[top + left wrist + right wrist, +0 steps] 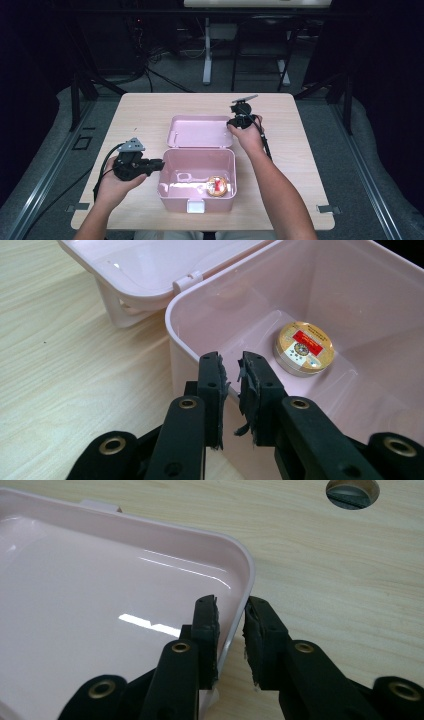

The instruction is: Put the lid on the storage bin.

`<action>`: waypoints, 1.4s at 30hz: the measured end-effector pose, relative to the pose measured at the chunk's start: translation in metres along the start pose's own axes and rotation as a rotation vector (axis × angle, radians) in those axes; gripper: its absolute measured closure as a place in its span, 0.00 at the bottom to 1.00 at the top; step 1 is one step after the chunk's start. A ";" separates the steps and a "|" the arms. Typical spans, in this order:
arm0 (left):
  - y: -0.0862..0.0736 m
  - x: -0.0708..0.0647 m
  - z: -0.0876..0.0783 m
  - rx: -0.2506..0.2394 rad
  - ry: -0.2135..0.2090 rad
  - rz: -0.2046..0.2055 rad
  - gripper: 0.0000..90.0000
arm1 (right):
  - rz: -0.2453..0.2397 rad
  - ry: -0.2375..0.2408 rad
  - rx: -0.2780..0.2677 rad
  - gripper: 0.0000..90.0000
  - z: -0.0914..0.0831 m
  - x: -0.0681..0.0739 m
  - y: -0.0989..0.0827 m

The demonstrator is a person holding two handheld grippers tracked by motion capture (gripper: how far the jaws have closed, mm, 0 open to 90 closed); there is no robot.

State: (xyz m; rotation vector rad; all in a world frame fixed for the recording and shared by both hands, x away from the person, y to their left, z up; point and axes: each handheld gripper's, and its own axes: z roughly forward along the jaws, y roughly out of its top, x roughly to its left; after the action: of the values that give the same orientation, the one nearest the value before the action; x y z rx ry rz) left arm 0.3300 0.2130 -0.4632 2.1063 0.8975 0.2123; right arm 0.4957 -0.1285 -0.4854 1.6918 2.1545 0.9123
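A pink plastic box (165,172) stands open near the table's front, its lid (200,131) lying flat behind it. Inside, at the right, lies a round gold tin (218,185) with a red label. My left gripper (161,164) comes in from the left and is shut on the box's left wall (172,355), one jaw inside and one outside; the tin (304,347) lies beyond its tips. My right gripper (231,125) sits at the lid's right edge. In the right gripper view its jaws (231,607) straddle the lid's rim (245,565) near a corner, closed on it.
The wooden table (310,150) has bare surface to the left and right of the box. A round cable hole (352,491) sits in the tabletop beyond the lid. Black frames and cables stand on the floor behind the table.
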 end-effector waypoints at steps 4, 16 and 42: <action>0.000 0.000 0.000 -0.001 0.001 -0.002 0.88 | 0.008 0.002 -0.003 0.85 -0.001 0.001 0.001; 0.000 0.000 0.000 -0.007 0.002 -0.002 0.89 | 0.008 0.005 -0.011 0.87 -0.006 0.001 0.002; 0.000 -0.001 0.001 -0.008 0.001 0.000 0.89 | 0.018 0.008 -0.064 0.91 -0.026 0.005 0.008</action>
State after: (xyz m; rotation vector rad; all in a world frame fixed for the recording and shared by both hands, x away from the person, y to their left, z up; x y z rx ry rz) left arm 0.3298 0.2118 -0.4634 2.0991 0.8960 0.2163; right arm 0.4864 -0.1311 -0.4597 1.6830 2.0946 0.9836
